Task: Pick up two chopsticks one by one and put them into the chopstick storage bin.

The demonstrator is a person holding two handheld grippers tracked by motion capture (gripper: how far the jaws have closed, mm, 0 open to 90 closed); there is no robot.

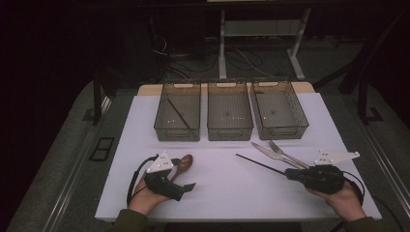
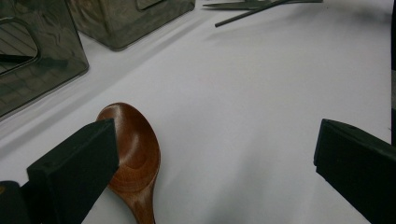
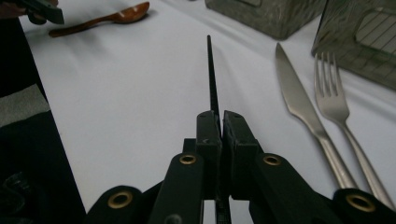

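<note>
Two grippers are held over a white table (image 1: 222, 193), one in each hand. The right gripper (image 3: 218, 122) has its jaws pressed together on a thin black chopstick (image 3: 212, 79). The stick pokes out past the jaws, over the white table top, and points toward the left gripper. Just beside it on the table lie a silver knife (image 3: 299, 105) and a silver fork (image 3: 334, 100), side by side. The left gripper (image 2: 212, 158) has its jaws wide apart and holds nothing. A brown wooden spoon (image 2: 133, 154) lies on the table just beside one of its jaws. Three see-through bins (image 1: 230, 116) stand in a row at the far side of the table. The left bin (image 1: 177, 118) has another black chopstick (image 1: 180, 113) leaning inside it.
</note>
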